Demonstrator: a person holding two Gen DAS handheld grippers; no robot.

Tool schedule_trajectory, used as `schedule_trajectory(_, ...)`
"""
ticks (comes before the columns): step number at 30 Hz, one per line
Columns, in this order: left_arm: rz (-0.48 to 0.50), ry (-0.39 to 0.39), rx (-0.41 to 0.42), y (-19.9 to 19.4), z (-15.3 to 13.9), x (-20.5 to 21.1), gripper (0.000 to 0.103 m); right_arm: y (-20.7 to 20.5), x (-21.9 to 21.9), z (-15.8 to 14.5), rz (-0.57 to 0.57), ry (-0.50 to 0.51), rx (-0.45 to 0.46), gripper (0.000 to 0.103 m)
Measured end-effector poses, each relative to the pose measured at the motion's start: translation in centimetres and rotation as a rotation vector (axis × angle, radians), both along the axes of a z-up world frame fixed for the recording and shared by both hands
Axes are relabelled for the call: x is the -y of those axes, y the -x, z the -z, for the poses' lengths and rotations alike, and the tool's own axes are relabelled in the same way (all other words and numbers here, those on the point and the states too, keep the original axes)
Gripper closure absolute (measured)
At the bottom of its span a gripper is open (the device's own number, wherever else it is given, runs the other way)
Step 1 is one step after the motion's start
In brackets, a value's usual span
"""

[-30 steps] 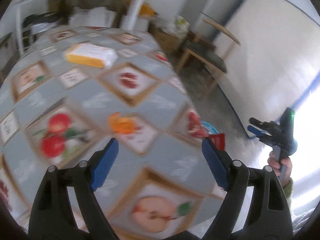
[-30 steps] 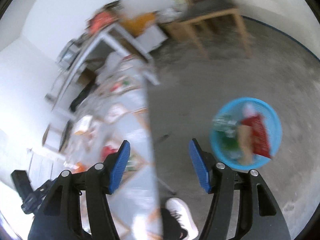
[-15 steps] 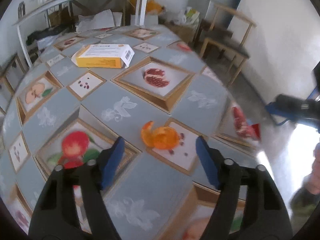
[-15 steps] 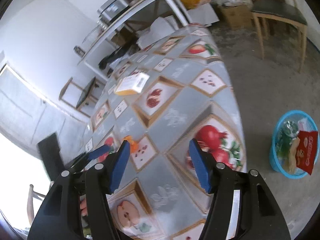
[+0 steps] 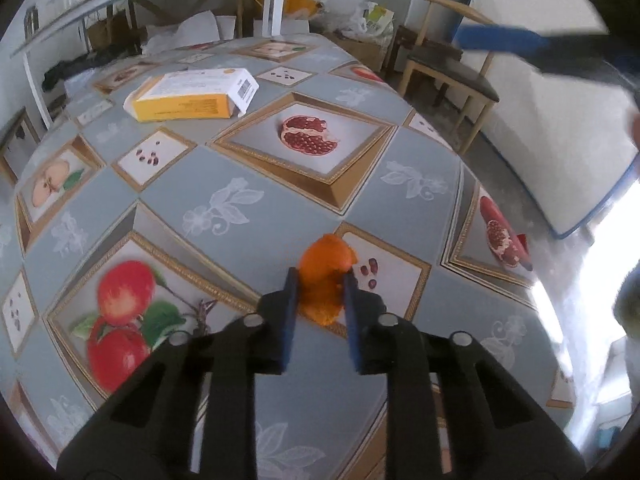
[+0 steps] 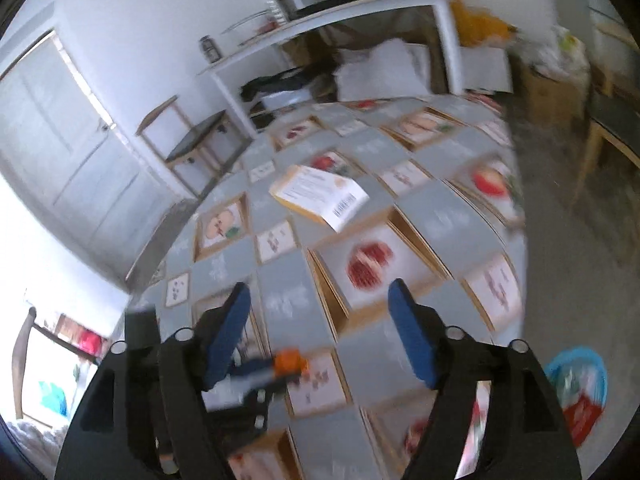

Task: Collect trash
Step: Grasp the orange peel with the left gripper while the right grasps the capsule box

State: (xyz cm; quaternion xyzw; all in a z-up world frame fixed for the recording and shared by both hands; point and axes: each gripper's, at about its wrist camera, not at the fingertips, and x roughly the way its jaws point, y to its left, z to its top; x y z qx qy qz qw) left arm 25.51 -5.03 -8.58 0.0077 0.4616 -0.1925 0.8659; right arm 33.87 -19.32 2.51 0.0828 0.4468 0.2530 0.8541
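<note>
Left gripper (image 5: 319, 280) has its blue pads either side of the orange peel (image 5: 326, 280), jaws narrowed right onto it, so it reads as pinching the peel, though whether the peel is off the cloth yet I cannot tell. The peel sits near the table's front right part, on the tablecloth (image 5: 240, 168) at the corner of a printed seed panel, low and curled, so a level approach with the pads straddling it makes sense: a thin scrap like that needs to be squeezed from the sides, not scooped. From the right wrist view the same peel (image 6: 289, 361) shows as an orange blob at the tip of the left tool, blurred. Right gripper (image 6: 320, 332) hangs above the table with its pads spread wide and nothing between them, probably kept free for the next item. That next item is likely the yellow and white carton (image 5: 192, 94), lying flat further back on the table, well apart from the peel, one end flap open; it looks like empty packaging, so trash by my judgement. The blue bin (image 6: 578, 376) stands on the floor off the table's right edge, already holding a red wrapper and other scraps, so it is placed within reach of a swing off the edge. Step in hand: secure the peel, then carry it right to the bin. Risk: peel is soft and may slip or tear if the pinch is only on its edge. Wooden chair (image 5: 452, 68) sits behind the table, not involved.
</note>
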Motion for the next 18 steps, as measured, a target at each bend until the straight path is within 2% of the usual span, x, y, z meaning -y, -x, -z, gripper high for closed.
schedule_trajectory(4, -0.038, 0.082, -0.034, 0.3, 0.1, -2.6, 0.089, -5.5, -4.0, 1.0, -0.067, 0.085, -0.004, 0.028)
schedule_trajectory(8, -0.08, 0.16, -0.064, 0.6, 0.1, -5.7, 0.092, -10.2, -8.6, 3.3, -0.139, 0.201, -0.012, 0.023)
schedule_trajectory(10, -0.101, 0.202, -0.075, 0.7, 0.1, -7.4, 0.092, -12.3, -11.1, 4.4, -0.171, 0.282, 0.011, 0.021)
schedule_trajectory(12, -0.125, 0.252, -0.093, 1.0, 0.2, -9.3, 0.092, -14.0, -13.5, 5.4, -0.208, 0.367, 0.056, 0.014)
schedule_trajectory(14, -0.15, 0.279, -0.105, 1.6, 0.4, -11.0, 0.092, -15.5, -15.4, 6.6, -0.249, 0.427, 0.066, 0.011)
schedule_trajectory(18, -0.196, 0.31, -0.125, 2.7, 0.9, -13.8, 0.092, -18.3, -18.1, 9.1, -0.284, 0.492, 0.013, 0.011)
